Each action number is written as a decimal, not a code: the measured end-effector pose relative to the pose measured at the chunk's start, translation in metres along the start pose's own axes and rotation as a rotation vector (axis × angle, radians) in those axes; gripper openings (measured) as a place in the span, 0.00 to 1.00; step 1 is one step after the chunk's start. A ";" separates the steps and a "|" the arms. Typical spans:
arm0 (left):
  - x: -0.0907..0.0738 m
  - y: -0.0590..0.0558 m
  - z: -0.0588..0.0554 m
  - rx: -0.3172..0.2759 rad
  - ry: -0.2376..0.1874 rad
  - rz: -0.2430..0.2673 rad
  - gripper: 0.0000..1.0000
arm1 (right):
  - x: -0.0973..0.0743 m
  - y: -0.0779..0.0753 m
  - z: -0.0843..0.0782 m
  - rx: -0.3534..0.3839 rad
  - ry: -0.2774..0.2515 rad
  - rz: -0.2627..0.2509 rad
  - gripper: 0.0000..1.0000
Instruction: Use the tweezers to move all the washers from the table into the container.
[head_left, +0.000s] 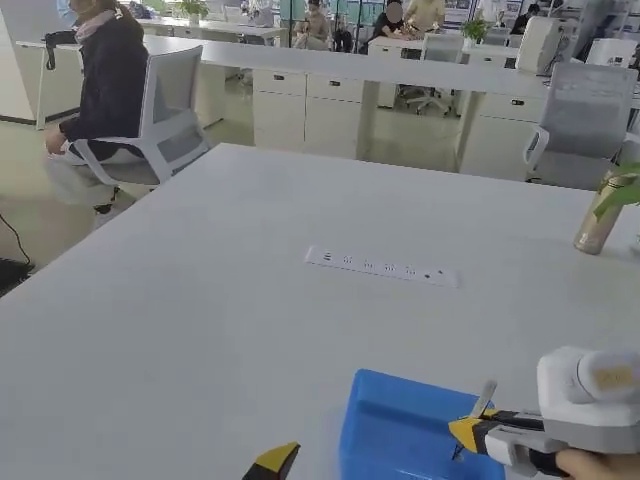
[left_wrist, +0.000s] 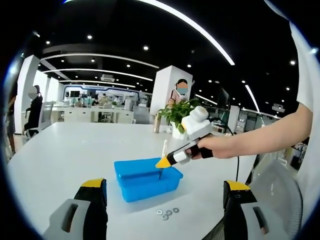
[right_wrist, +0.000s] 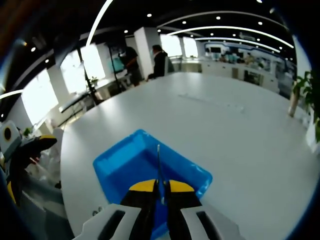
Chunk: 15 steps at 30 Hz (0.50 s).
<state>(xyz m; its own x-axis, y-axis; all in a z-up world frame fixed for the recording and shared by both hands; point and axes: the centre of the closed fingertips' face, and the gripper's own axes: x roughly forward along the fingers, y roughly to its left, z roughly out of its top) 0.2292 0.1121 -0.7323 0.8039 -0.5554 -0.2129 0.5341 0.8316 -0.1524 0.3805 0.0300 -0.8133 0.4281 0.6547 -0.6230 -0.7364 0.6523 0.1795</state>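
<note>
Beside the blue plastic container (left_wrist: 145, 177), near side: small metal washers (left_wrist: 167, 212) cluster on white table (left_wrist: 60, 150), in left gripper view.
Far side: open, bare table.
Right gripper (right_wrist: 161, 187): clenched on thin silvery tweezers (right_wrist: 159, 162), tips over container.
Left gripper (left_wrist: 163, 184): jaws spread wide, empty.

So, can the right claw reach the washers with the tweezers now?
Probably yes: the washers lie bare on the table beside the blue container, and the tweezers in the right claw hang above it.
</note>
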 end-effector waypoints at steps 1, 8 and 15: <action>0.000 0.000 0.000 0.001 0.002 0.000 0.99 | 0.000 0.000 0.000 -0.003 0.000 -0.001 0.04; -0.001 0.002 -0.001 0.003 0.005 0.008 0.97 | 0.002 -0.002 -0.004 -0.018 0.009 -0.009 0.04; -0.001 0.003 -0.002 0.004 0.012 0.012 0.96 | 0.000 0.002 -0.004 -0.023 -0.005 -0.018 0.04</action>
<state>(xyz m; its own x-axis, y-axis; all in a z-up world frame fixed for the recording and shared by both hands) 0.2294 0.1147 -0.7345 0.8070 -0.5454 -0.2265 0.5256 0.8381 -0.1458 0.3771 0.0298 -0.8165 0.4434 0.6451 -0.6223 -0.7408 0.6546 0.1507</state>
